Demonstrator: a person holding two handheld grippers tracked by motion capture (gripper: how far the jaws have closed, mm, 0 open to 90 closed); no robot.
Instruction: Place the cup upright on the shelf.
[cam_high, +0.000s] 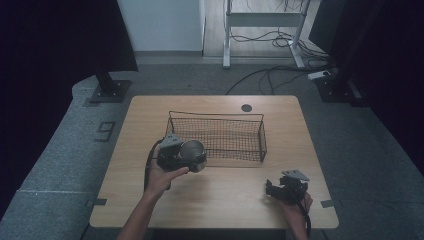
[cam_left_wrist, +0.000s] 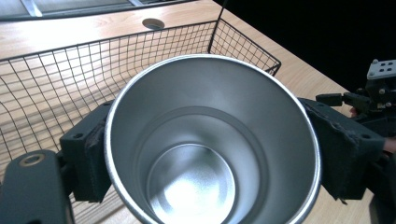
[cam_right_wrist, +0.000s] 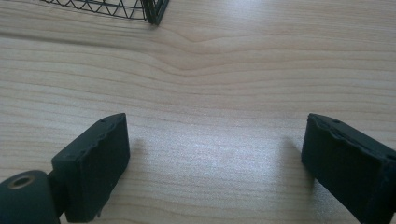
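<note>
High view – left gripper: held in the person's left hand near the tabletop's middle, clamped on a steel cup just at the wire basket's front left corner.
High view – right gripper: in the right hand near the front right corner of the tabletop, well apart from the cup.
Left gripper view – steel cup: open mouth toward the camera, a black pad pressing each side of its wall; the wire basket lies behind it.
Left gripper view – right gripper: far off at the right edge.
Right gripper view – right gripper: jaws wide apart over bare wood – nothing between them; a basket corner sits at the top.
</note>
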